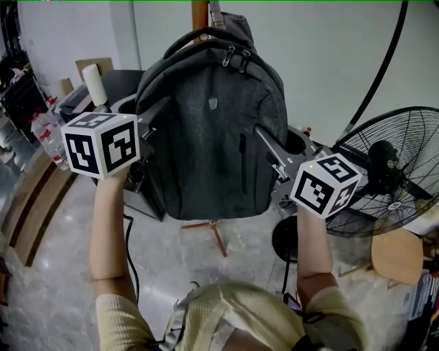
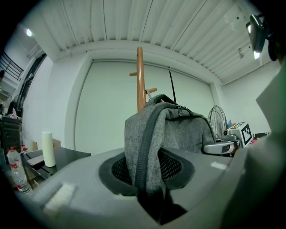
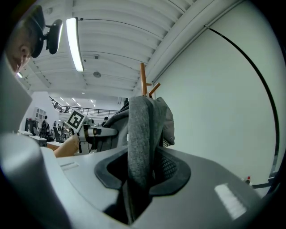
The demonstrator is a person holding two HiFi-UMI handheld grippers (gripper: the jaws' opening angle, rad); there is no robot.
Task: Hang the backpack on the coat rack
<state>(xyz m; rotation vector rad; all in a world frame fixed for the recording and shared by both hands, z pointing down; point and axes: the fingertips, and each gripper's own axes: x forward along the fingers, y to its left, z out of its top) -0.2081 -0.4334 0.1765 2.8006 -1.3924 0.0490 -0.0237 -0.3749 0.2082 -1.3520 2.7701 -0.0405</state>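
Note:
A dark grey backpack (image 1: 209,130) is held upright in front of the wooden coat rack pole (image 1: 199,14). Its top handle sits right by the pole, and a strap runs up past the pole's side. My left gripper (image 1: 151,129) is shut on the backpack's left side, where the zippered fabric edge (image 2: 145,147) is pinched between the jaws. My right gripper (image 1: 266,142) is shut on the right side, with a fold of grey fabric (image 3: 139,147) clamped between its jaws. The rack's pegs (image 2: 151,91) show above the bag. Whether the bag hangs on a peg is hidden.
A large floor fan (image 1: 398,171) stands at the right beside a round wooden stool (image 1: 396,255). A black cabinet (image 1: 120,82) with a white cylinder (image 1: 94,83) is at the left, with bottles (image 1: 48,137) beyond. The rack's legs (image 1: 214,232) spread below the bag.

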